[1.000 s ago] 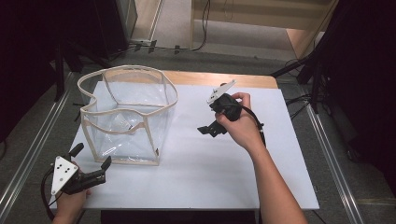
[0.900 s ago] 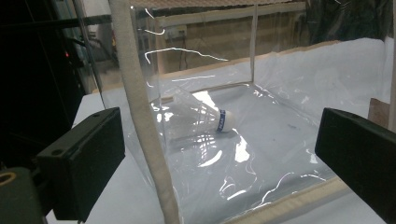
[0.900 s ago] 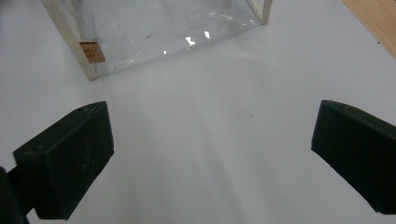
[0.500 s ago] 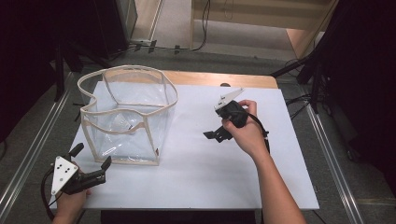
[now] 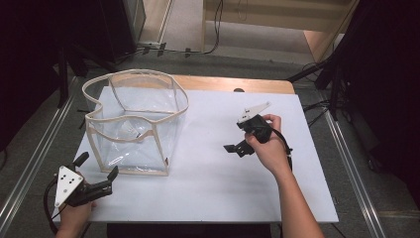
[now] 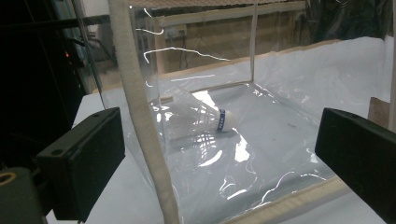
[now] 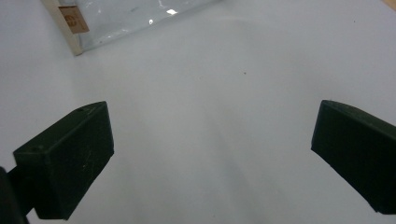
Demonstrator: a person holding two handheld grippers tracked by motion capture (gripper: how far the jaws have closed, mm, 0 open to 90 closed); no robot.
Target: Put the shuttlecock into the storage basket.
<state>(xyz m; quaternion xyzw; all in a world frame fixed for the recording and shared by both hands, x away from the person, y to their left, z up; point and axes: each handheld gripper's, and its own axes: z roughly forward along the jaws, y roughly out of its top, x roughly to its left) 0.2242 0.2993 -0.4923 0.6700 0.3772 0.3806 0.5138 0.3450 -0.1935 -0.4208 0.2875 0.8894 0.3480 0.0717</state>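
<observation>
A white feathered shuttlecock with a blue band at its cork lies on its side on the floor of a clear plastic bag, a soft box-shaped tote with cream fabric trim along its edges and rim. From the high view the shuttlecock shows as a pale shape inside the bag, low against the near wall. The bag stands open-topped on the left half of the white surface, its rim sagging into a wavy outline rather than holding square. Judging by how things lie, the placing looks done: the shuttlecock rests inside, neither gripper holds anything, and nothing else waits on the surface to be packed. The left gripper sits at the near left corner of the surface, just beside the bag's near corner and apart from it, its fingers spread wide with the bag's trimmed corner edge seen between them in the left gripper view. The right gripper hovers over the bare middle-right of the surface, well apart from the bag, aimed down and toward it; its fingers stand wide with nothing between them but white surface. What may remain, if anything, is tidying or closing the slumped rim; the pictures cannot settle that.
</observation>
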